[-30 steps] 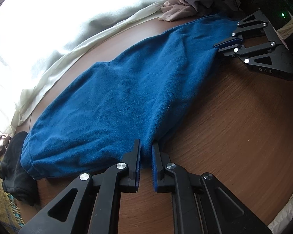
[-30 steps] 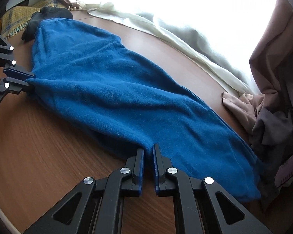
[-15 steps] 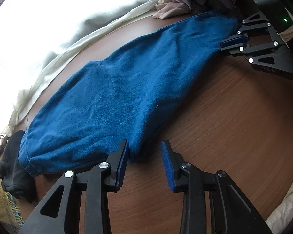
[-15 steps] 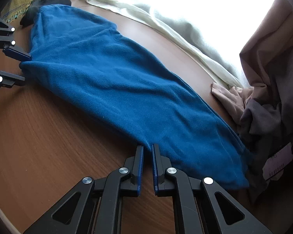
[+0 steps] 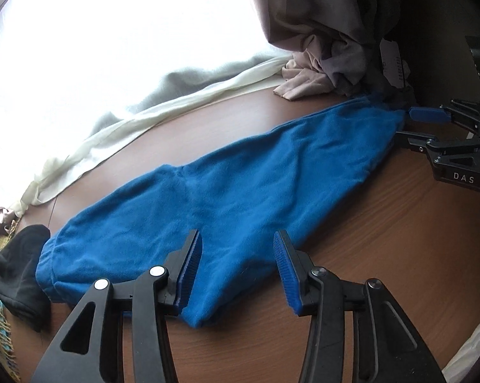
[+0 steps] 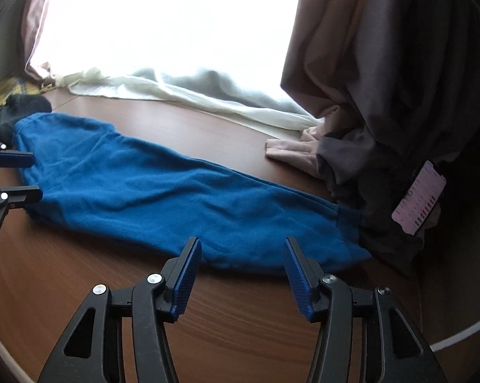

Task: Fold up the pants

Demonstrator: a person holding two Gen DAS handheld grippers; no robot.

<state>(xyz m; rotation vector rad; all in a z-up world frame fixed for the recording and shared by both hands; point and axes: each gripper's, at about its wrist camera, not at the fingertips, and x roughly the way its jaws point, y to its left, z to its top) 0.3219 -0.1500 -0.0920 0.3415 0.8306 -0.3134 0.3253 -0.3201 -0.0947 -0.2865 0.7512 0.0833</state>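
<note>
Blue pants (image 5: 240, 191), laid lengthwise on worktop (image 5: 383, 239); left gripper (image 5: 238, 271) and right gripper (image 6: 241, 274) both spread, empty; each should pinch both fabric layers at the near edge before folding.

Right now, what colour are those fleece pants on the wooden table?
Solid blue fleece pants, no pattern; clearest in the right wrist view.

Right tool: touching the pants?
Apart. In the right wrist view, bare table shows between the open right tool and the pants edge.
</note>
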